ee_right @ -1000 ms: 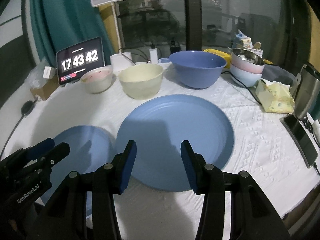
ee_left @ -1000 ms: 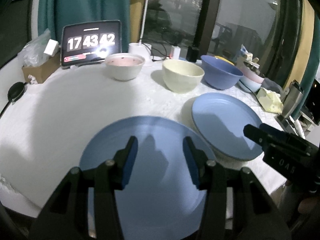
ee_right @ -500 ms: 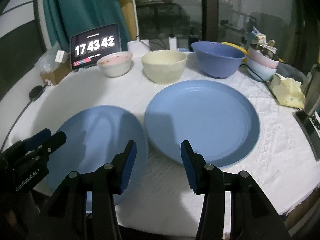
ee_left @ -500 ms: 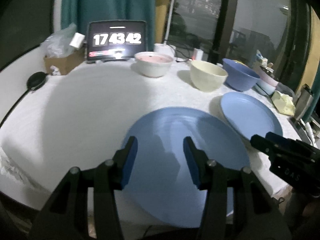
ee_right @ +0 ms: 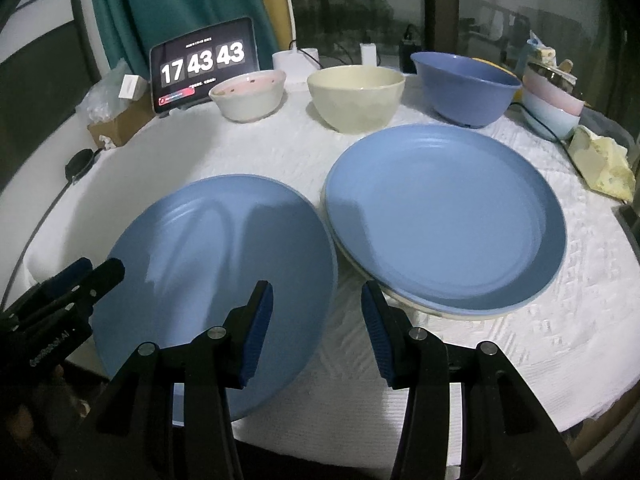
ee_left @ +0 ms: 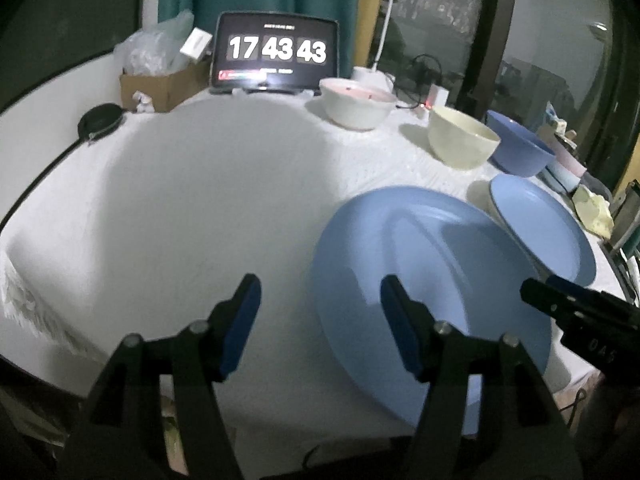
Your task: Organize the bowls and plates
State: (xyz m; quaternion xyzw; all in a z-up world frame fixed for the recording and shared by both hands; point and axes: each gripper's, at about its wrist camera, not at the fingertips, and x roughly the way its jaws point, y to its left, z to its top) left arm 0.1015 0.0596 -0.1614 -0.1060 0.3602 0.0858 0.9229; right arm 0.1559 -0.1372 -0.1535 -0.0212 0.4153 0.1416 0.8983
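Note:
Two blue plates lie on the white tablecloth. The near left plate (ee_right: 224, 280) (ee_left: 432, 292) overhangs the front edge. The right plate (ee_right: 444, 216) (ee_left: 540, 232) sits on a pale plate beneath it. Behind them stand a pink-lined white bowl (ee_right: 249, 95) (ee_left: 356, 102), a cream bowl (ee_right: 356, 96) (ee_left: 462, 142) and a blue bowl (ee_right: 466, 88) (ee_left: 520, 152). My left gripper (ee_left: 320, 324) is open and empty, over the left plate's left edge. My right gripper (ee_right: 316, 336) is open and empty, low between the two plates.
A tablet clock (ee_right: 204, 70) and a cardboard box (ee_right: 116, 122) stand at the back left, with a lamp base (ee_right: 296, 62) behind the bowls. Stacked pastel bowls (ee_right: 554, 100) and a yellow cloth (ee_right: 602, 164) are at the right. A black cable (ee_right: 60, 196) runs along the left.
The left gripper has swung left and opened wider, so the near plate now lies to its right. The right view has drawn back and up a little from the plates.

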